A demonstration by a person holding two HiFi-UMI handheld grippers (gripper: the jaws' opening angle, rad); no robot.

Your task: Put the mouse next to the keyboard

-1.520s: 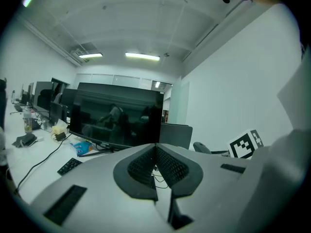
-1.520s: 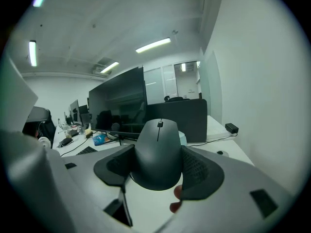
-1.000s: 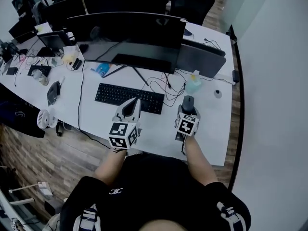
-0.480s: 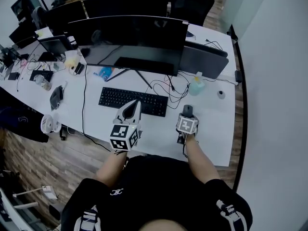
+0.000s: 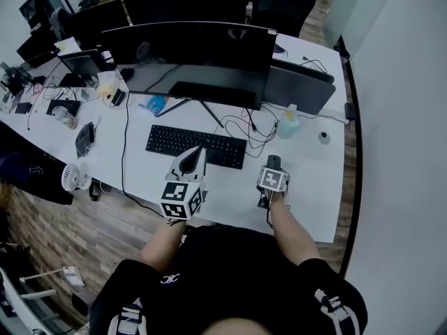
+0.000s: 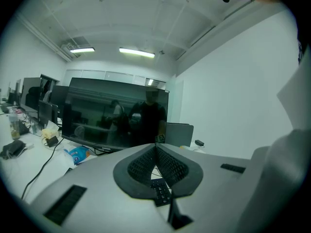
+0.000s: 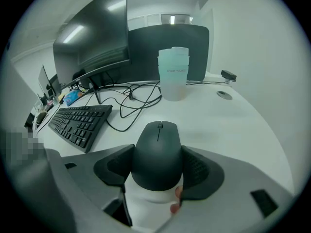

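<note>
A black mouse (image 7: 156, 152) sits between the pads of my right gripper (image 7: 158, 165), which is shut on it. In the head view the mouse (image 5: 274, 162) pokes out ahead of the right gripper (image 5: 273, 172), on or just above the white desk (image 5: 307, 187), a short way right of the black keyboard (image 5: 195, 145). The keyboard (image 7: 77, 122) lies to the left in the right gripper view. My left gripper (image 5: 195, 155) hovers over the keyboard's near edge, its pads (image 6: 167, 165) pressed together with nothing between them.
A tangle of black cables (image 5: 246, 130) lies behind the keyboard's right end. A pale bottle (image 5: 287, 122) stands beyond the mouse, with a small round disc (image 5: 323, 137) to its right. Large monitors (image 5: 188, 51) line the back; clutter covers the desk's left part.
My right gripper with the mouse has drawn back slightly toward the desk's near edge and sits lower. The left gripper has stayed over the keyboard's front edge.
</note>
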